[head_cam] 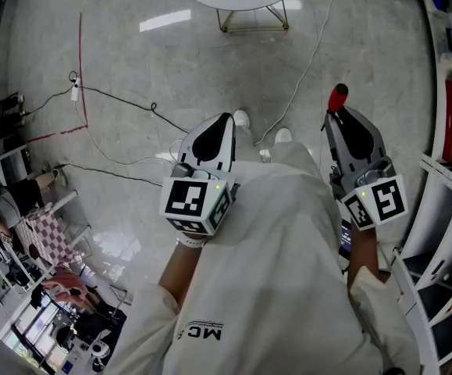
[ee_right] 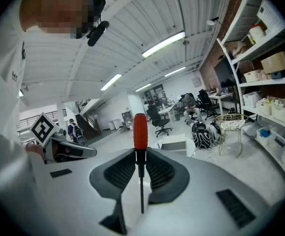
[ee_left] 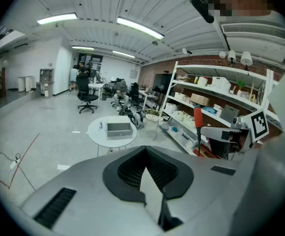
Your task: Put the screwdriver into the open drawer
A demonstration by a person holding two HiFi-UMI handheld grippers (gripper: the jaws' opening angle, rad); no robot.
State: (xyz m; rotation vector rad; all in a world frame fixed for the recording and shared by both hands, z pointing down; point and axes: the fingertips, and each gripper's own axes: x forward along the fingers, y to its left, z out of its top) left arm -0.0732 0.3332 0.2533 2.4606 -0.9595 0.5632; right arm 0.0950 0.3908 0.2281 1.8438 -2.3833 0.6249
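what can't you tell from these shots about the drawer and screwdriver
Drawer contents: too small and far in the left gripper view; cut off by the top edge in the head view.
Screwdriver shaft: hidden behind the right gripper in the head view; only the red handle shows.

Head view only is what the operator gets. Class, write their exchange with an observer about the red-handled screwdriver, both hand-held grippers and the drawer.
Operator: Is the screwdriver truly clamped?
Observer: Yes: the right hand-held gripper has its jaws shut on the red-handled, black-shafted screwdriver, just below its handle.
Operator: Left one empty?
Observer: Yes: the left hand-held gripper has its jaws together, nothing between.
Operator: And the drawer?
Observer: A grey open drawer sits on the round white table ahead.
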